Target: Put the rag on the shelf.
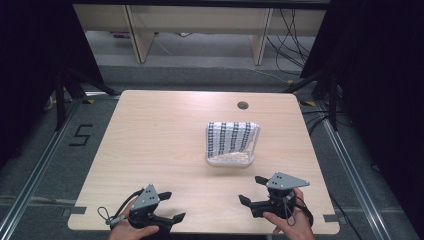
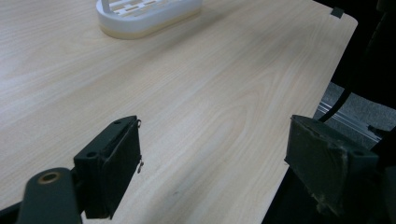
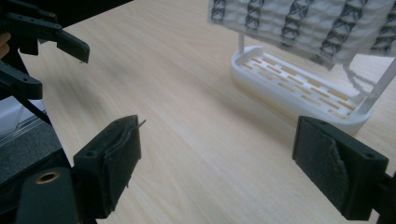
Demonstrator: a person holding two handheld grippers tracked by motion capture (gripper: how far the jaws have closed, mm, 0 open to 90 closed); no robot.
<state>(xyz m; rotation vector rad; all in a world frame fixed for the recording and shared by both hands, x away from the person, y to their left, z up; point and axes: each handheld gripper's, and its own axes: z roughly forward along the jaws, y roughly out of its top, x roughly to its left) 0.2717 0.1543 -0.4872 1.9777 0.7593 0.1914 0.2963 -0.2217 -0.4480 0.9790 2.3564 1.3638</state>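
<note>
A small white rack (image 1: 231, 160) stands right of the table's middle, and a white cloth with dark checked stripes (image 1: 231, 138) hangs over its top rail. The right gripper view has the cloth (image 3: 308, 25) draped above the rack's slotted base (image 3: 299, 86). The left gripper view catches one end of that base (image 2: 144, 16) at its top edge. My left gripper (image 1: 168, 206) rests open near the table's front left edge, nothing between its jaws. My right gripper (image 1: 252, 189) stands open at the front right, a short way before the rack. The left gripper (image 3: 56, 44) also appears far off in the right gripper view.
The light wooden table (image 1: 150, 140) has a round cable hole (image 1: 243, 105) near its far edge. Dark curtains flank both sides. Wooden furniture legs (image 1: 140, 37) and loose cables (image 1: 295, 45) lie on the floor beyond. Metal floor rails (image 1: 350, 165) run beside the table.
</note>
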